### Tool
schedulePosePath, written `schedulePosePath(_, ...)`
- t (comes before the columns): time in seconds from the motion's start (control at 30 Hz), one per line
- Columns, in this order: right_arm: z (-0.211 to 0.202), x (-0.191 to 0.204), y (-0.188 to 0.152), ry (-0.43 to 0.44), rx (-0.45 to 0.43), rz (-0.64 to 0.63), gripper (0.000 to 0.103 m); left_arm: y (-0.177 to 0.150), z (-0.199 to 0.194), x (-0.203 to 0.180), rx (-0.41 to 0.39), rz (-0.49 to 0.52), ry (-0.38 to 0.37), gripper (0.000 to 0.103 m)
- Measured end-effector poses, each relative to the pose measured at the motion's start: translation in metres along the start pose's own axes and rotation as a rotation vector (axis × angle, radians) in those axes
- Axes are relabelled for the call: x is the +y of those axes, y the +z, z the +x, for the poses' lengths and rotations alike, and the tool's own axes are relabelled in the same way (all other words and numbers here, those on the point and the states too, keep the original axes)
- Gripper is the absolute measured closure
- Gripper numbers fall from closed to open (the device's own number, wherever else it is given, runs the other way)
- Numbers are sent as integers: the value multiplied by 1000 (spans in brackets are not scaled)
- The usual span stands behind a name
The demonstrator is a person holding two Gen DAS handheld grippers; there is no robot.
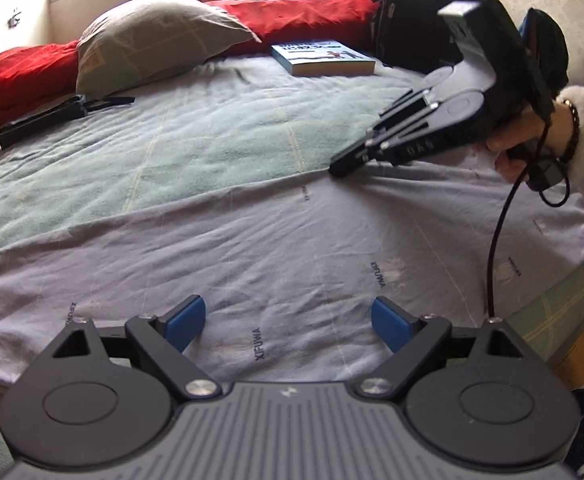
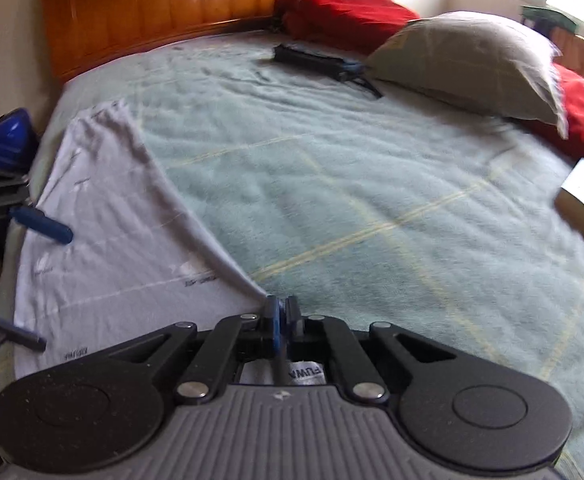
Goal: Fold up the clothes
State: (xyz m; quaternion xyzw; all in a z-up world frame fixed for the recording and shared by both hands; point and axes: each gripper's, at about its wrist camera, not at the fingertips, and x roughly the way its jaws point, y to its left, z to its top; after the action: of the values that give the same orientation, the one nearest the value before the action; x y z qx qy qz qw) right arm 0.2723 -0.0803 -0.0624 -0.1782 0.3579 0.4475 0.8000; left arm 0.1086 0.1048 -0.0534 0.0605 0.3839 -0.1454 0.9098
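Left hand-held gripper (image 1: 288, 322) agape; right hand-held gripper (image 2: 280, 312) clamping one garment (image 2: 104, 216)

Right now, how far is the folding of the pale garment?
Done: the pale lilac printed garment lies spread flat on the green blanket. In hand: the right tongs are shut on its edge; the left tongs are open above it. Left: every fold, none visible yet.

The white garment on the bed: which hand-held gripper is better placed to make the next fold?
Probably the right hand-held gripper: it is shut on the white garment's edge. The left hand-held gripper is open above the cloth, holding nothing.
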Motion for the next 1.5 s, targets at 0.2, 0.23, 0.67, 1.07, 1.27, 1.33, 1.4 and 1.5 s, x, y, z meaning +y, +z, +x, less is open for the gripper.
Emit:
schedulePosePath(0.2, -56, -4, -13, -105, -12, 159, 68, 18, -11, 6, 0, 56, 33, 13)
schedulePosePath(0.23, -68, -6, -16, -122, -14, 197, 65, 22, -12, 7, 0, 70, 37, 13)
schedulePosePath(0.67, -44, -43, -54, -341, 25, 439, 52, 56, 74, 19, 76, 1, -25, 0)
schedulePosePath(1.07, -117, -4, -68, -295, -22, 407, 11, 40, 10, 16, 15, 55, 81, 3)
schedulePosePath(1.27, -114, 25, -115, -295, 34, 498, 3, -11, -22, 8, -62, 54, 87, 3)
schedulePosePath(1.33, -106, 35, -125, -340, 8, 478, 0, -21, -11, 15, -34, -25, 44, 3)
schedulePosePath(1.4, -101, 45, -130, -387, -6, 459, 0, -30, -6, 20, -36, -64, 24, 3)
schedulePosePath(1.5, -104, 54, -126, -421, -9, 459, 0, -26, -16, 23, -48, -42, 8, 3)
